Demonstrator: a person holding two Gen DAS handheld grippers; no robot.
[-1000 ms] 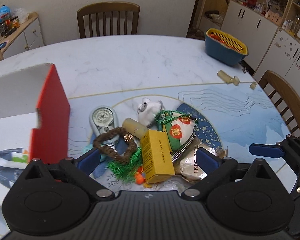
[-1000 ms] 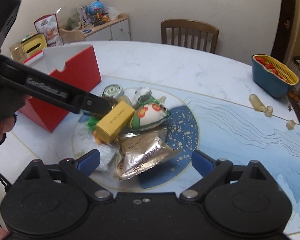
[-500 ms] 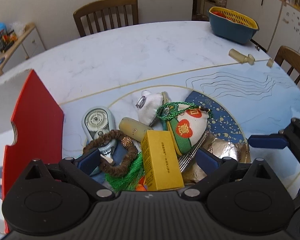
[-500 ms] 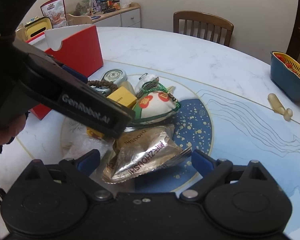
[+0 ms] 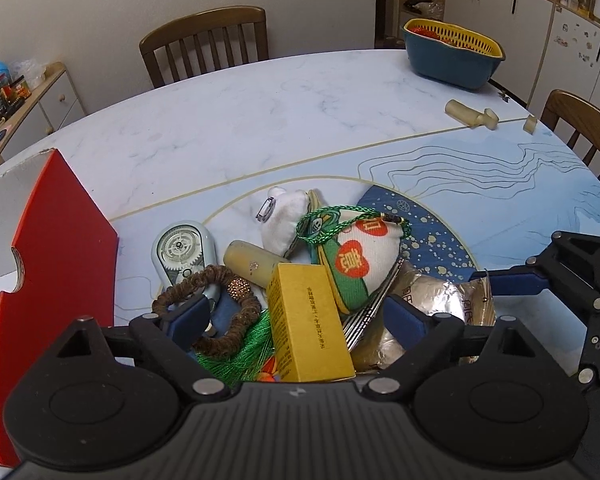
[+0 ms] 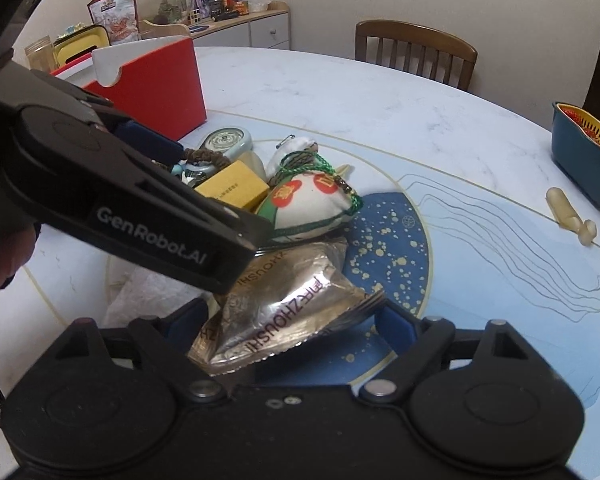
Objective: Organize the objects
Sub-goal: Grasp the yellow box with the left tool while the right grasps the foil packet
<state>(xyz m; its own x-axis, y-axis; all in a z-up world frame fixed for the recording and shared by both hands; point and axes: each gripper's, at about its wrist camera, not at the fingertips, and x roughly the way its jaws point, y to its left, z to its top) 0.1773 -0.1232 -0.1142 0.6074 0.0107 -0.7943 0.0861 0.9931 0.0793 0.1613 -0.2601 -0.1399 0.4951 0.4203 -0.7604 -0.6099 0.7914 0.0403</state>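
Observation:
A pile lies on the round table. My left gripper [image 5: 296, 316] hangs low over it, its jaws closing. A yellow box [image 5: 308, 320], a brown bead bracelet [image 5: 208, 312] and a green tassel [image 5: 236, 356] lie between the pads, which touch none of them. My right gripper [image 6: 294, 318] is also closing, astride a silver foil pouch [image 6: 284, 312], with its pads just off the pouch's edges. An embroidered white and green sachet [image 5: 356, 256] leans on the box. In the right wrist view, one left finger [image 6: 152, 232] crosses the pile.
A red open-topped box [image 5: 56, 260] stands left of the pile. At the far right edge sits a blue basket with a yellow liner [image 5: 452, 56]. Cream plastic pieces [image 5: 470, 114] lie near it. Wooden chairs [image 5: 204, 48] ring the table.
Both grippers have sunk closer to the pile and their jaws have narrowed slightly. The left gripper's finger now covers more of the pile in the right wrist view.

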